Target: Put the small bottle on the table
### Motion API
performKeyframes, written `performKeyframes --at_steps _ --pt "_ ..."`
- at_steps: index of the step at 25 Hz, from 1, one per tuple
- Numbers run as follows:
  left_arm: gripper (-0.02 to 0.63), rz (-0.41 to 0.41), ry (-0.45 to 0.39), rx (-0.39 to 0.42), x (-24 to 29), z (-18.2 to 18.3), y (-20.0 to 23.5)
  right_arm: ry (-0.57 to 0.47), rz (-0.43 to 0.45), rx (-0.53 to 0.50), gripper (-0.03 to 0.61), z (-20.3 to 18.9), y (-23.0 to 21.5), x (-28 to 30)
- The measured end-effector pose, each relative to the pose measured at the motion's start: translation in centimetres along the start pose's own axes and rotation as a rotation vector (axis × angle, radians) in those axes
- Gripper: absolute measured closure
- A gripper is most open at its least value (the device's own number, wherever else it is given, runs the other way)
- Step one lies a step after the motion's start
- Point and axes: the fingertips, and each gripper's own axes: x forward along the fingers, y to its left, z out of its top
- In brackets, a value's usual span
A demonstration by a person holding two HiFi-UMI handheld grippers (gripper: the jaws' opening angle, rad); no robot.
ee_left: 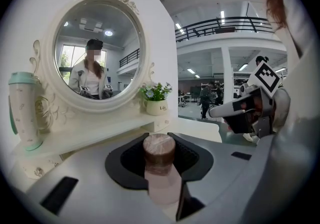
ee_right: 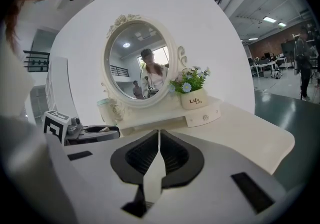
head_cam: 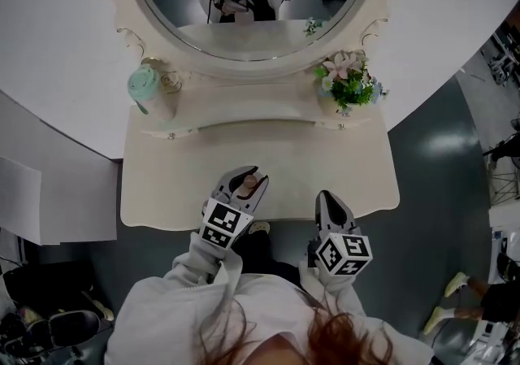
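With the left gripper (head_cam: 250,179) pinching the bottle (ee_left: 160,154) between its jaws and the right gripper (ee_right: 159,137) pressed together on nothing, letting go above the table (head_cam: 349,180) could have toppled it.

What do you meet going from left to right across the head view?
Mint cup → left tool, shut on the small bottle → potted flowers.

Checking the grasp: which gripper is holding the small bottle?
The left gripper: its jaws clamp the brown-capped small bottle; the right gripper's jaws meet on nothing.
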Motion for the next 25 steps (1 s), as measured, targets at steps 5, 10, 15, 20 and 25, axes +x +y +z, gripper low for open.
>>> performKeyframes --at_steps 5,10,15,20,25 --pt "0.491 0.011 0.014 0.027 2.1 -0.7 3.6 0.002 -0.012 0.002 0.541 -0.1 0.6 1.9" --pt "0.491 0.039 0.039 0.035 4.5 -1.9 6.7 0.011 -0.011 -0.001 0.541 -0.2 1.2 3.5" --pt "0.491 0.067 0.05 0.018 6.6 -3.1 8.7 0.027 -0.004 -0.006 0.541 -0.2 1.5 4.5" --pt "0.491 0.071 0.064 0.026 8.3 -4.4 10.0 0.051 -0.016 -0.012 0.541 -0.5 1.4 4.7" --pt "0.491 0.085 0.039 0.003 9.1 -4.7 11.1 0.047 -0.034 -0.01 0.541 -0.6 1.0 4.6"
